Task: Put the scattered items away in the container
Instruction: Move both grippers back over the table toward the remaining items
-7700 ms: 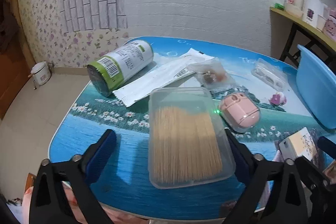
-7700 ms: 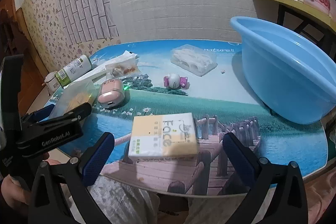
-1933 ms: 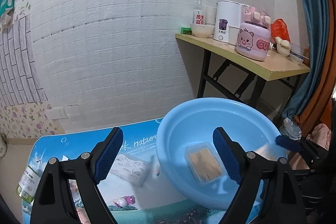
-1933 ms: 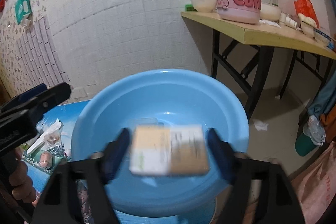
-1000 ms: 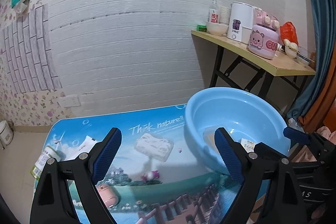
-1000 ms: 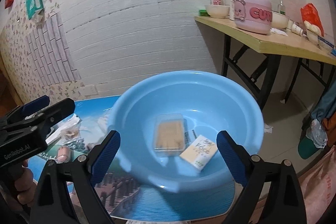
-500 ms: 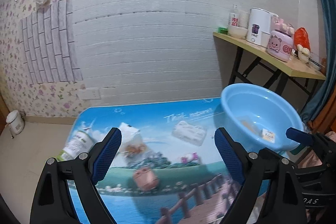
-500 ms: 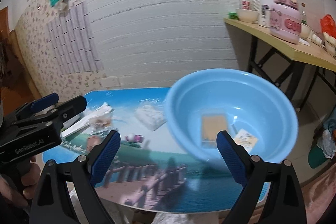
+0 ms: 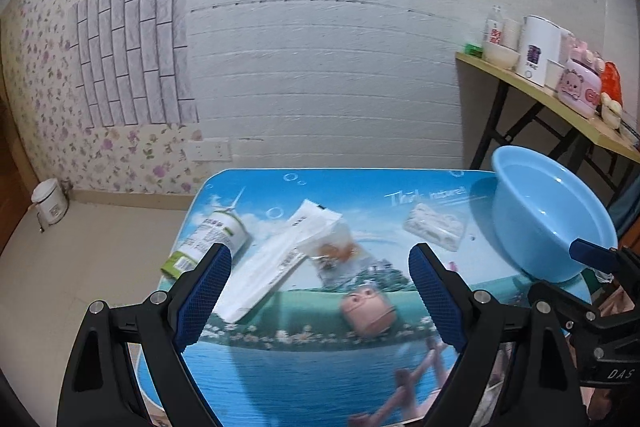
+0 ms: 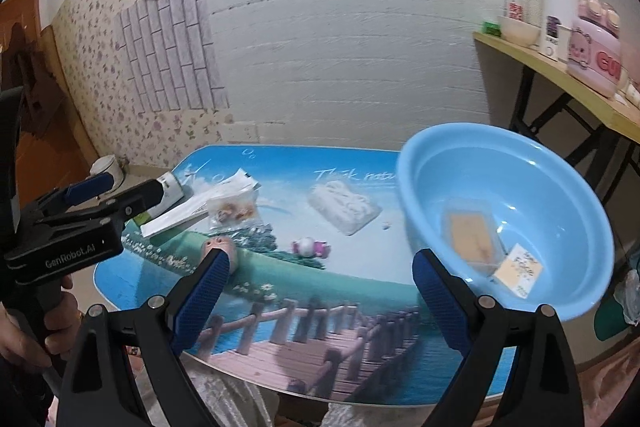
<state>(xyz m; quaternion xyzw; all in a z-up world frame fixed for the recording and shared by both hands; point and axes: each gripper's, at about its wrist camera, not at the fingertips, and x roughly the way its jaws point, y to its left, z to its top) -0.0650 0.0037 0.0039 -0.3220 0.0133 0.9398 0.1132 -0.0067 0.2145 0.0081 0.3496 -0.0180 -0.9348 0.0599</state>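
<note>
Both claws gape wide and empty above the near edge of the desk (image 10: 248, 279).

The left claw (image 9: 320, 301) holds nothing, and the right claw (image 10: 322, 299) holds nothing either. The blue basin (image 10: 560, 195) sits at the desk's right edge, with a clear box of toothpicks (image 10: 472, 237) and a small yellow-and-white pack (image 10: 518, 269) lying inside it. On the desk's left half lie a green-labelled can (image 9: 210, 239) on its side, a long white packet (image 9: 276, 263), a clear snack bag (image 9: 336, 253) and a pink case (image 9: 370, 311). A white clear pack (image 10: 344, 207) lies near the far edge just beside the basin, a small pink toy (image 10: 310, 247) nearer the middle.
</note>
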